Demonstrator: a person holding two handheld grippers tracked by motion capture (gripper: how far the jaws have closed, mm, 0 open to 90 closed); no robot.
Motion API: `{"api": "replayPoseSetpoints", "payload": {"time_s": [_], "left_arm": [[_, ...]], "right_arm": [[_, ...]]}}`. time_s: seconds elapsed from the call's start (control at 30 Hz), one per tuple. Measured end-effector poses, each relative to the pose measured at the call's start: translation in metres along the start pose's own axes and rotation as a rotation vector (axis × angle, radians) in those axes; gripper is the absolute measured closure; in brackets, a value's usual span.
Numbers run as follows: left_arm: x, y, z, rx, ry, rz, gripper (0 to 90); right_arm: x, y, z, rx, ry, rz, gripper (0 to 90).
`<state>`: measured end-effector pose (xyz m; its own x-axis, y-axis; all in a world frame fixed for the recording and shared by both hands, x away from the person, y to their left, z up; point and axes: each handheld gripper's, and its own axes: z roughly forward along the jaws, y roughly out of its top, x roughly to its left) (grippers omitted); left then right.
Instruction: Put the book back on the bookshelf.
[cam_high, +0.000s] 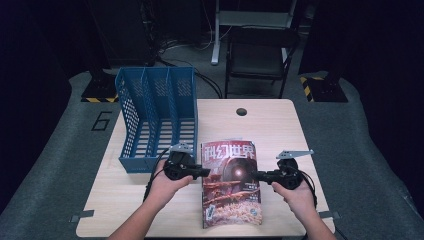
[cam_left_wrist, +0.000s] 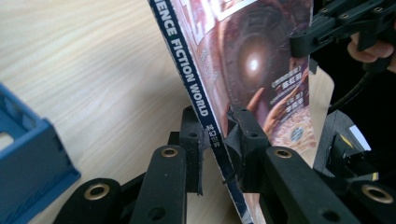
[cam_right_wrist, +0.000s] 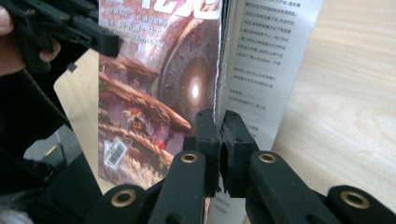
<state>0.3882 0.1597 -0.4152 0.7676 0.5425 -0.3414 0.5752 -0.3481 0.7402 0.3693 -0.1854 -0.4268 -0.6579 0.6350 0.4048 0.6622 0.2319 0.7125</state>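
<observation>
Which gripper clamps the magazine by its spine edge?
The left gripper: its jaws pinch the magazine on the dark blue spine printed "SCIENCE FICTION WORLD". The right gripper grips the opposite, open page edge.

Looks like some kind of lab or recording studio setup, not a home. Small light-wood counter (cam_high: 270, 125) sitting on grey carpet (cam_high: 360, 150), black curtains all around, stand bases with yellow-black hazard tape (cam_high: 320, 89), a number 6 (cam_high: 102, 121) marked on the floor, cables (cam_high: 175, 47) running behind a folding chair (cam_high: 260, 55). Pretty staged.
</observation>
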Motion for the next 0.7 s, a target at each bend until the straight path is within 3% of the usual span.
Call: {"api": "replayPoseSetpoints", "payload": {"time_s": [0.07,0.23,0.4,0.7], "left_arm": [[-0.004,0.003,-0.001,-0.014,-0.014,0.006,77.5],[-0.017,0.013,-0.004,-0.056,0.007,0.049,78.9],[-0.022,0.020,-0.009,-0.097,0.036,0.077,80.2],[-0.022,0.020,-0.012,-0.140,0.078,0.120,80.5]], "right_arm": [[0.004,0.001,-0.002,-0.023,-0.010,0.010,87.3],[0.014,0.005,-0.004,-0.097,-0.032,-0.009,87.3],[0.024,0.012,-0.005,-0.170,-0.048,-0.061,87.2],[0.038,0.019,0.001,-0.225,-0.111,-0.154,87.1]]}}
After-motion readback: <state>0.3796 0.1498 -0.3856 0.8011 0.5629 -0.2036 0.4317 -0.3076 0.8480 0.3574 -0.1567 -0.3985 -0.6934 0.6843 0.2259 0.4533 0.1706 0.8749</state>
